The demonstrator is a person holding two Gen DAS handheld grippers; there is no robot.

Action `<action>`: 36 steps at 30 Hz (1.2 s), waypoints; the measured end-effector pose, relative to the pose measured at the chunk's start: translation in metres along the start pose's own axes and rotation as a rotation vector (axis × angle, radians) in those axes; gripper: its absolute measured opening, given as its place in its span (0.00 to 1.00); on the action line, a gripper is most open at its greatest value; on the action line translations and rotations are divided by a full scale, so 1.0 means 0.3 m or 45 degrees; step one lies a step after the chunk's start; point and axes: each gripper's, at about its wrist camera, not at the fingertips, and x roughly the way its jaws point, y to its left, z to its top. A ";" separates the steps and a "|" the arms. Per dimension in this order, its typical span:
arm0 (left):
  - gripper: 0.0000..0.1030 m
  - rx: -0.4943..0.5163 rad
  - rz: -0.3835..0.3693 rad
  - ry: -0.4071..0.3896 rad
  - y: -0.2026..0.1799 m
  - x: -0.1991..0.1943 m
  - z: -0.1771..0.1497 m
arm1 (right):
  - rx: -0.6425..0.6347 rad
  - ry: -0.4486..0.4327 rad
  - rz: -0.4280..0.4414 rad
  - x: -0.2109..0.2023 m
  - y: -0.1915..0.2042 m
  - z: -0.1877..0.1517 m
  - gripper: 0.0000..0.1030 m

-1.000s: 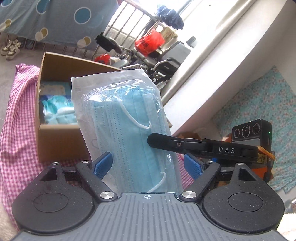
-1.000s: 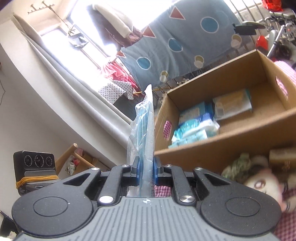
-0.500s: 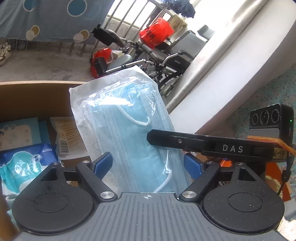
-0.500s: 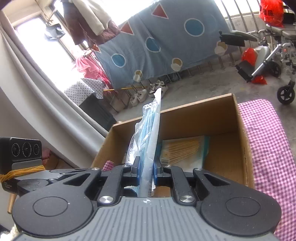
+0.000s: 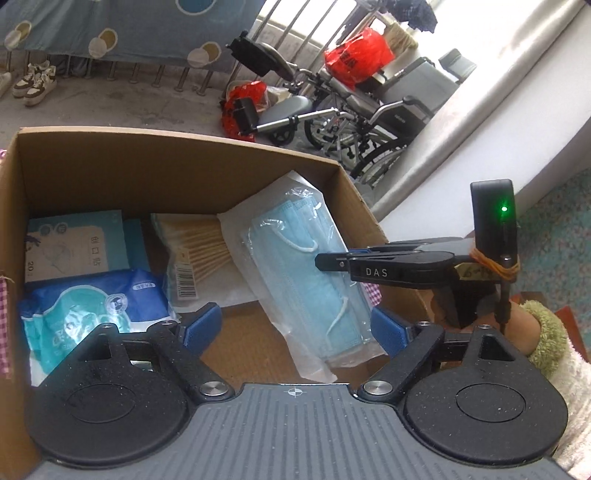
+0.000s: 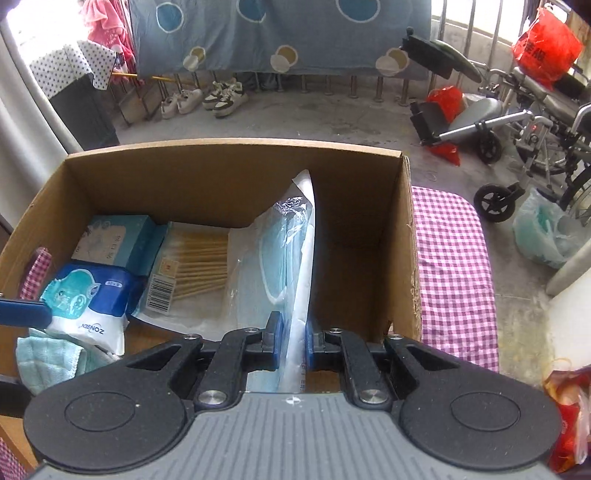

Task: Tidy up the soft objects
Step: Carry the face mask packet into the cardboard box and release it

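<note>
Two grippers over the cardboard box (image 6: pixel 236 173): we see the right gripper (image 6: pixel 291 343) clamped on the near edge of the mask packet (image 6: pixel 295 266), which stands on edge inside the box at its right side, tilted over the cotton swab bag (image 6: pixel 195 266). Our left gripper (image 5: pixel 295 325) has its jaws opening wide with nothing pressed between the pads (image 5: pixel 203 325); the packet only shows beyond them. Wipes pack (image 5: pixel 92 306) and blue-white carton (image 5: pixel 74 243) sit at the box's left.

A wheelchair (image 6: pixel 517 110) stands on the concrete floor (image 6: pixel 314 114) by a red plastic bag (image 6: pixel 546 44). 2 pairs of sneakers (image 6: pixel 207 98) sit under a hanging blue spotted sheet (image 6: pixel 277 33).
</note>
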 end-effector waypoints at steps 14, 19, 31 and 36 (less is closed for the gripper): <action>0.99 -0.013 0.130 -0.267 0.064 -0.399 -0.186 | -0.298 -0.137 -0.268 -0.113 0.151 0.035 0.50; 0.99 -0.040 0.135 -0.317 0.096 -0.449 -0.223 | -0.302 0.117 0.092 -0.025 0.258 0.054 0.49; 0.99 -0.086 0.129 -0.309 0.157 -0.426 -0.240 | -0.160 0.436 0.078 0.242 0.196 0.047 0.41; 0.99 -0.087 0.121 -0.312 0.167 -0.427 -0.238 | -0.135 0.372 0.110 0.207 0.181 0.056 0.43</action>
